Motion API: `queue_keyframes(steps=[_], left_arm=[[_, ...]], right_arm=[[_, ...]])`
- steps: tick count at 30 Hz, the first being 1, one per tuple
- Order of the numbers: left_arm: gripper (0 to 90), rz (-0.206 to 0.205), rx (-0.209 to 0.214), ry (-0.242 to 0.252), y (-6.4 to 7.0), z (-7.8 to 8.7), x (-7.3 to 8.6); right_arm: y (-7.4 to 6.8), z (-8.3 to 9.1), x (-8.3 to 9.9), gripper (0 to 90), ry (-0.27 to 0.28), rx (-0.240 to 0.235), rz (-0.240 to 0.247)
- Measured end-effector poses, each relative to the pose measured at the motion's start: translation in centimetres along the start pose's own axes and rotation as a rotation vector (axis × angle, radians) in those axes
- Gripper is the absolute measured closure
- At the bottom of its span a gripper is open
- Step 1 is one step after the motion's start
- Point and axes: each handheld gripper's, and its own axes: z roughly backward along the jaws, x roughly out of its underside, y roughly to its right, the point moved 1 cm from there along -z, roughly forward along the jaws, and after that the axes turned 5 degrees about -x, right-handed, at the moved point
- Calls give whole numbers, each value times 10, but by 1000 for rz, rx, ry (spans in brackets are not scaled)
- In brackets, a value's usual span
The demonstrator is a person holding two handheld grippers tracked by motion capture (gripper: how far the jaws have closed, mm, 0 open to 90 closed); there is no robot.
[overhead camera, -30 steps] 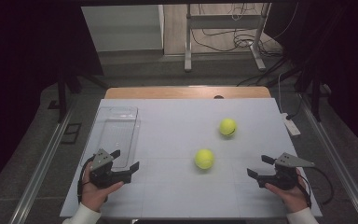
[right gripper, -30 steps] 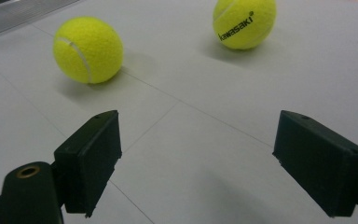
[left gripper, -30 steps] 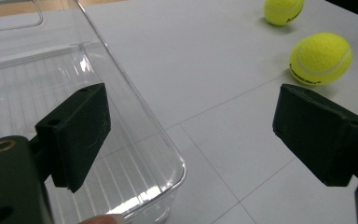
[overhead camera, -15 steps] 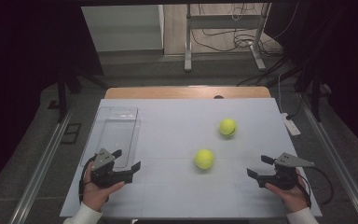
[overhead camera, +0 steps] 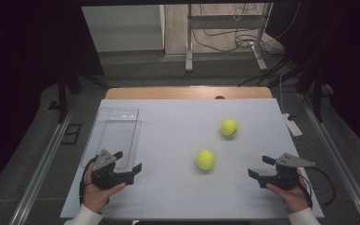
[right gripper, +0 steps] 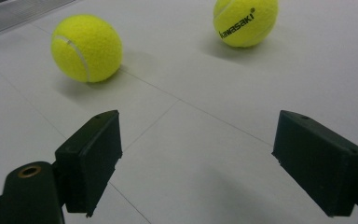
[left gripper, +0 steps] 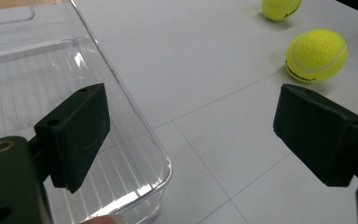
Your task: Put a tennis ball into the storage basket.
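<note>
Tennis balls, the nearer point(overhead camera: 206, 159) and the farther point(overhead camera: 229, 127), sit loose mid-counter point(overhead camera: 178, 117), apart from the clear tray point(overhead camera: 115, 133) at left, likely their destination. Left tongs point(overhead camera: 126, 165) and right tongs point(overhead camera: 258, 167) rest low, spread wide and empty, seemingly ready to start.

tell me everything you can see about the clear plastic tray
The clear plastic tray is a long rectangular bin of transparent, glossy plastic with rounded corners, a raised rim and fine ribs along its floor. It sits flat and upright on the left side of the white table, its long side running away from the person, and looks empty. The left gripper hangs open at its near end; contact cannot be told.
</note>
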Motion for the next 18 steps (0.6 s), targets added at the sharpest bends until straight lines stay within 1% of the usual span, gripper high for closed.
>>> queue_keyframes(steps=[3, 9, 18], left_arm=[[116, -4, 8, -6, 2, -1, -1], [114, -12, 22, -6, 4, -2, -5], [113, -16, 30, -13, 6, -3, -8]], right_arm=[[1, 1, 1, 160, 1, 7, 1], [2, -1, 0, 160, -3, 3, -2], [2, -3, 1, 160, -6, 0, 1]])
